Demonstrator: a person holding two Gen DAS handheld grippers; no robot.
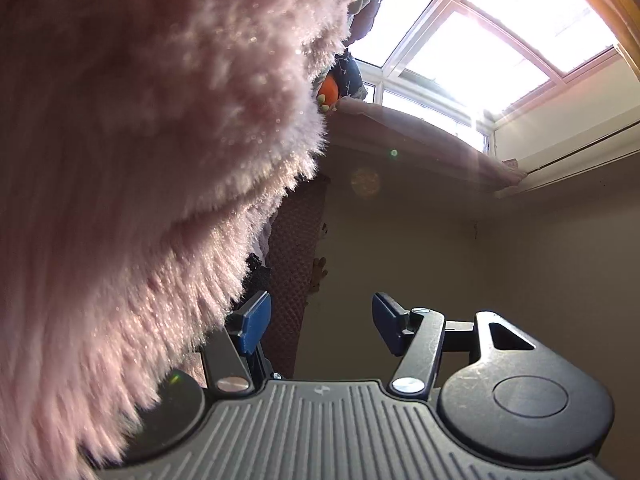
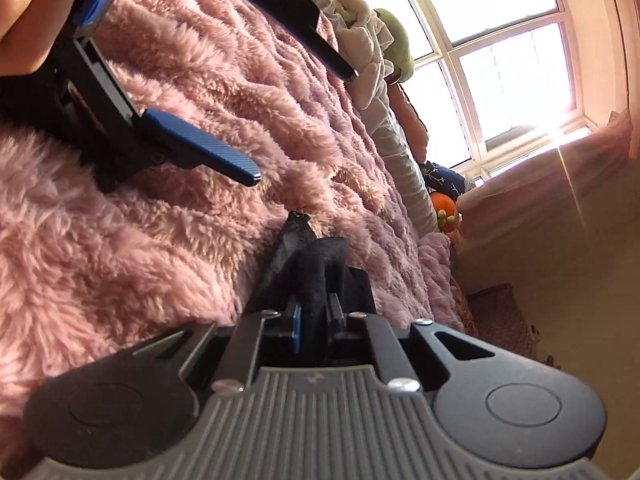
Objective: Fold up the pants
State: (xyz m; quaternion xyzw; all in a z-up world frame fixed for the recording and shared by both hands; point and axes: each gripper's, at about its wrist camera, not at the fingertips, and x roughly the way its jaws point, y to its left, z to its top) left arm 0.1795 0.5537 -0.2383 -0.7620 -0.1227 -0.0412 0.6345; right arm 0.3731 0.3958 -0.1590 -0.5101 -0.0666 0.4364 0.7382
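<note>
The pants show as a bunch of black fabric that sticks up from between the pads of my right gripper, which is shut on it above the fluffy pink blanket. The rest of the pants is hidden below the gripper body. In the right wrist view my left gripper hangs over the blanket at the upper left, open and with nothing between its fingers, and a hand holds it. Its own view shows the left gripper with blue pads wide apart beside the blanket's edge.
A bright window fills the far wall. Soft toys and an orange toy lie along the bed's far edge. A patterned bed side and a plain beige wall lie ahead of the left gripper.
</note>
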